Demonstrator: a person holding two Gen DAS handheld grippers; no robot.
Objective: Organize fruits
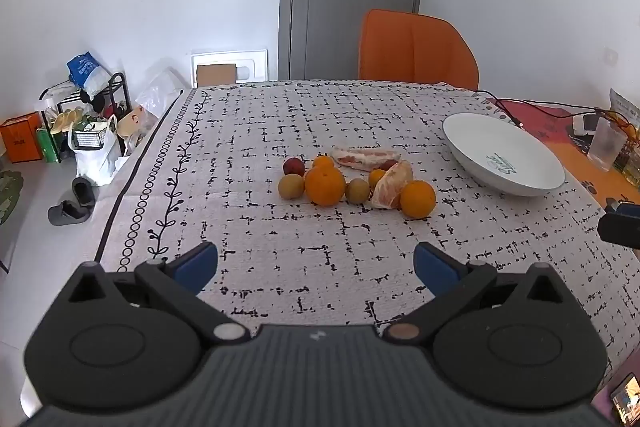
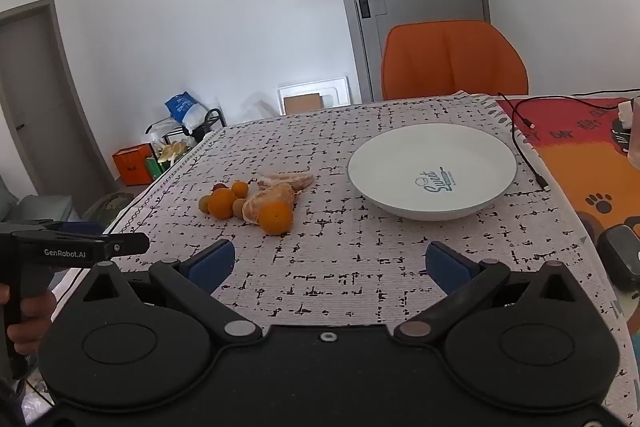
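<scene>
We hold both pairs of fingers spread wide and empty above the clothed surface [image 1: 248, 131]. Straight ahead of our left gripper [image 1: 316, 263], a cluster of fruit [image 1: 356, 183] lies in a row running across the fingers' line: oranges, small brownish fruits and peeled citrus pieces. From our right gripper [image 2: 330, 261] the same fruit [image 2: 256, 201] lies ahead and to the left, while the white plate [image 2: 432, 171] sits ahead and slightly right. We judge the left gripper squarer to the fruit.
</scene>
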